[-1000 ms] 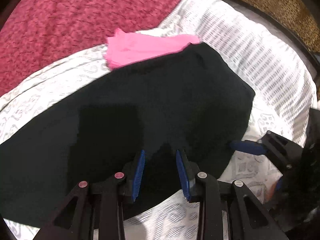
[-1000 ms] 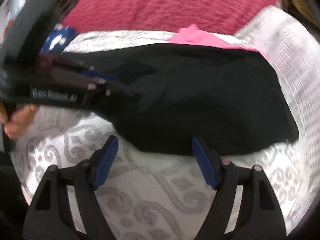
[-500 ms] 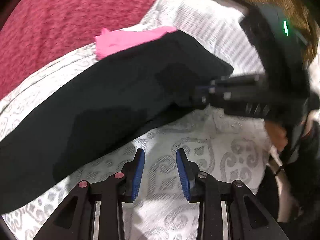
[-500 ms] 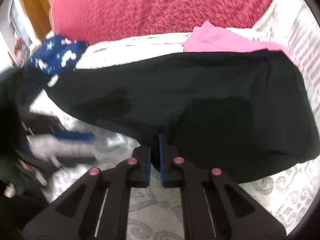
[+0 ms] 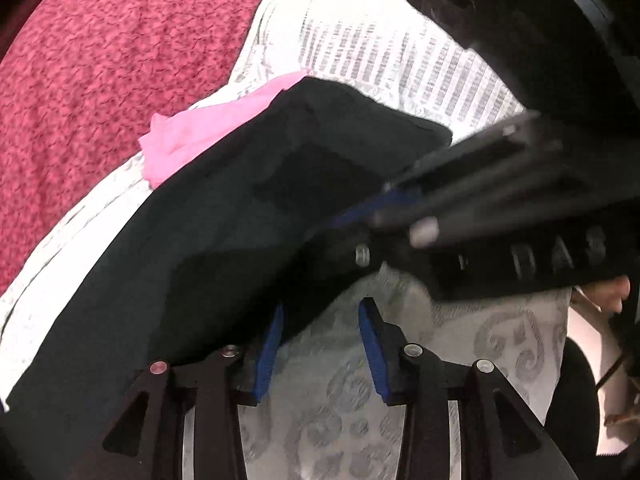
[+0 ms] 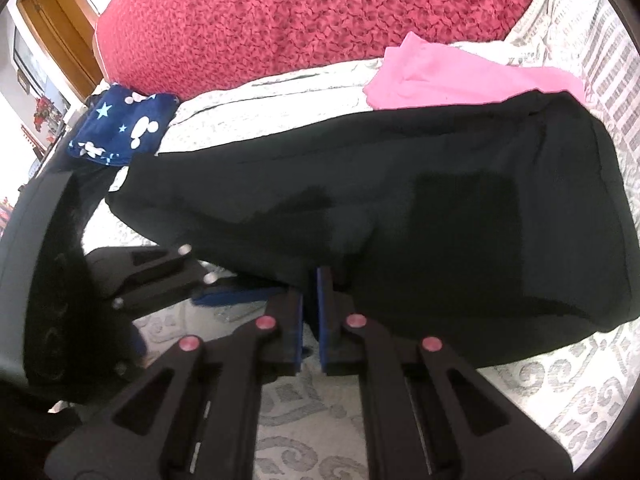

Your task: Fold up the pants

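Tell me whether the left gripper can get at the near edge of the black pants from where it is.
Probably yes: the left gripper stands open right at the black pants hem, with bare bedspread beneath and nothing between.

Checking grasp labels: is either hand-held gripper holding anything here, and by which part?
The right hand-held gripper is shut on the near edge of the black pants. The left hand-held gripper is open beside that edge, gripping nothing.

Both wrist cameras look steeply down, close over the same black pants [image 5: 224, 240] on the bed.
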The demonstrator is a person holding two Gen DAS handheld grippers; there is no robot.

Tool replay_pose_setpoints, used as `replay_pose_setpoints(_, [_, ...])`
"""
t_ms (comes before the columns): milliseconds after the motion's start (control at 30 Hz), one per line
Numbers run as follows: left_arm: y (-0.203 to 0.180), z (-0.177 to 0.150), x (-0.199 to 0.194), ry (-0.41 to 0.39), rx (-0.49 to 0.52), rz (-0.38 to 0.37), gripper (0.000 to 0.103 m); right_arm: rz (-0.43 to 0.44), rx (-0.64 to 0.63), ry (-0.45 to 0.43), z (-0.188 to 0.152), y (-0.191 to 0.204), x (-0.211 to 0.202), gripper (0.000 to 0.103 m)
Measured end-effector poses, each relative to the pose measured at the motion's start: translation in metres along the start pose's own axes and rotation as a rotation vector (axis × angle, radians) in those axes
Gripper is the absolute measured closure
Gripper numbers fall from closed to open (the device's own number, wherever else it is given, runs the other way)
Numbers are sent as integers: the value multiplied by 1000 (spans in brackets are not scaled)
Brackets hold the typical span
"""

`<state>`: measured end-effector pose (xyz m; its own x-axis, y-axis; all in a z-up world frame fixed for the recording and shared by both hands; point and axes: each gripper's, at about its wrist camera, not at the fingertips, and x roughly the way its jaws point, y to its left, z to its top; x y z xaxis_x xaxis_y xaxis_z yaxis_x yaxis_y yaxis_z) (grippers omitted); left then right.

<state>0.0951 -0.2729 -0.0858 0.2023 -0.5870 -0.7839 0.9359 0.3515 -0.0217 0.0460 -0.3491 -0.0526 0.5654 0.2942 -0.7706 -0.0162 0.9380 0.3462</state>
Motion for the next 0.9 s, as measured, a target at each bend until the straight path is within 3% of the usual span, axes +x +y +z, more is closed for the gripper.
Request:
replay_pose_setpoints(133, [-10,9,13,8,34,-31,63,34,62,12,-5,-12,-3,83])
replay_pose_setpoints(200, [-10,13,22,40,13,-53,64,19,96,-2,-7,-20,-9,63])
replay_pose_setpoints(267, [-9,13,27,57,-26,-94,68,-13,153,-60,-11,-38,-26,53])
replay_pose_setpoints(400, [-4,10,29,46,-88,-85,85,-146,300,-136,-21,-89,-59,52])
replay_pose_setpoints(467, [2,10,28,32,-127,-92,88,-252,406,-138,-31,-120,-70,52])
replay_pose_setpoints(533, [4,9,26,16,-144,-93,89,-288,534,-156,-46,-151,-80,52])
replay_pose_setpoints(700, [-8,2,17,9,-118,-63,89,-167,787,-207,-79,-203,-83,52])
replay_pose_setpoints(867, [-10,-3,17,12,-132,-52,89,-60,871,-335,-66,-221,-77,30])
replay_pose_setpoints(900, [-9,-3,17,11,-142,-53,89,-64,877,-329,-62,-224,-74,53])
